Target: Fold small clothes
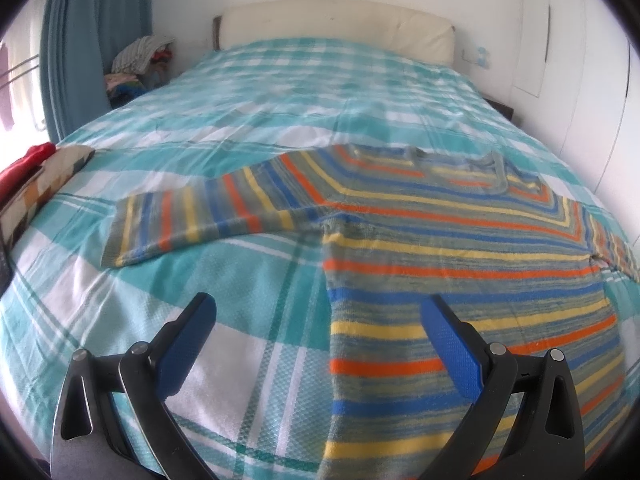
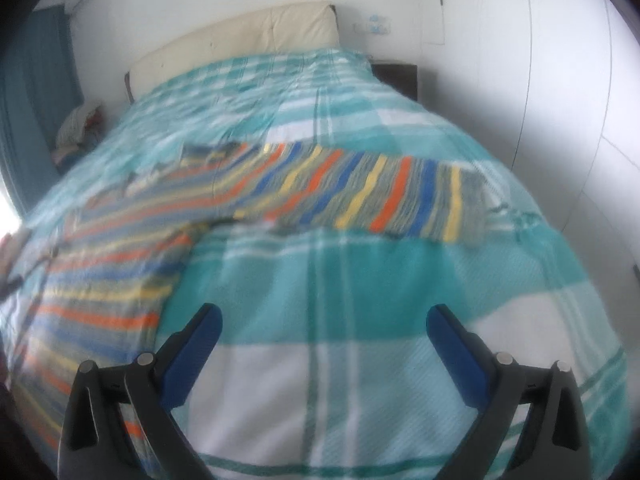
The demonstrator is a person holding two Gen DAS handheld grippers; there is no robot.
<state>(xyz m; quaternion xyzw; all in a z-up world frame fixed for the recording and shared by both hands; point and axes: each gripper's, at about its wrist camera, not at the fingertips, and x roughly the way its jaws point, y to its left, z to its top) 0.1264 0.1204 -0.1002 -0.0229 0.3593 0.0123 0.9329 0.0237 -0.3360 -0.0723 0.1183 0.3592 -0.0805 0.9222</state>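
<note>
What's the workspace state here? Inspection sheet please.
Surface: bed with teal and white checked cover, lightly creased.
Job's things: striped sweater spread flat, both sleeves out sideways, unfolded.
Clutter: patterned fabric pile at the bed's left edge.
Grippers: left claw open, over the sweater's left edge; right claw open, over bare cover right of the sweater.
Cables: nothing seen.
Surroundings: cream headboard, blue curtain, clothes heap beside the bed, white walls.

Striped sweater (image 1: 460, 240) flat on bed, both sleeves out sideways
</note>
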